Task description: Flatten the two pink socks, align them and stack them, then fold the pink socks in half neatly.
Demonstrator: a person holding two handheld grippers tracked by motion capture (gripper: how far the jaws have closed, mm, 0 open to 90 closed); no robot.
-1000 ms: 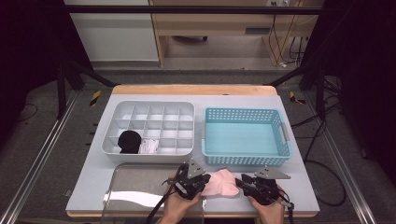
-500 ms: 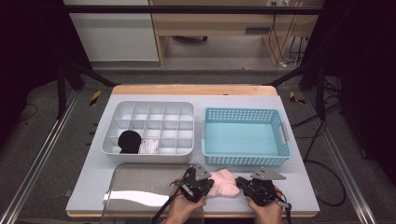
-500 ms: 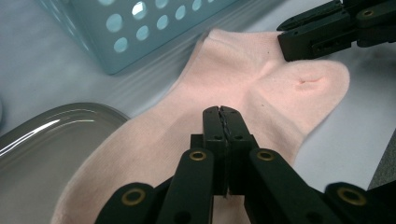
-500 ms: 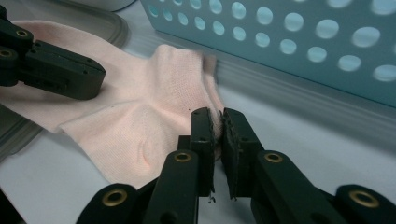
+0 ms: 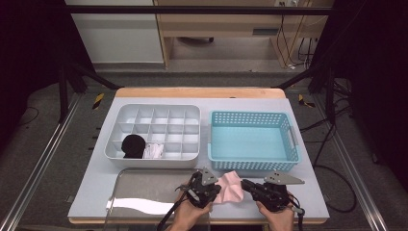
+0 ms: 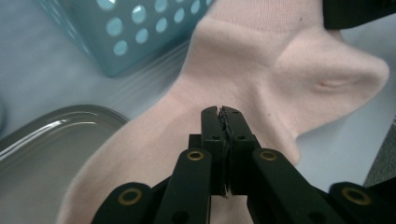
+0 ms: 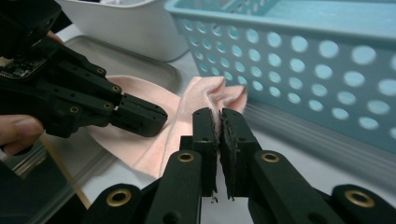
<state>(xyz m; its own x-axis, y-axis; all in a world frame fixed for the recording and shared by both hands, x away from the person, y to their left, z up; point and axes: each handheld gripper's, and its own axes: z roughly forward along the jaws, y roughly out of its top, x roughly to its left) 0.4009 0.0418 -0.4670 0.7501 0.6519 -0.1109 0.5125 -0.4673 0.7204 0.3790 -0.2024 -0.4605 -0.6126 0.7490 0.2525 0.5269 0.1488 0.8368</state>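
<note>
Pale pink knit sock [image 5: 230,188], rumpled, pinched between both tongs.

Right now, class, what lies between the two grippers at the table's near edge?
In the high view, the pink sock spans from the left gripper to the right gripper, each shut on it.

Both tools are matte black, hand-held tongs. The left tongs [image 6: 221,110] have two flat, blocky jaws carried on angled link arms, each arm pinned with brass-ringed rivets, and small dark screws sit in the jaw blocks. The right tongs [image 7: 219,112] are built the same way, with ridged inner jaw faces. In the high view, each carries a grey three-cornered plate on top, and a black cable trails from each.
</note>
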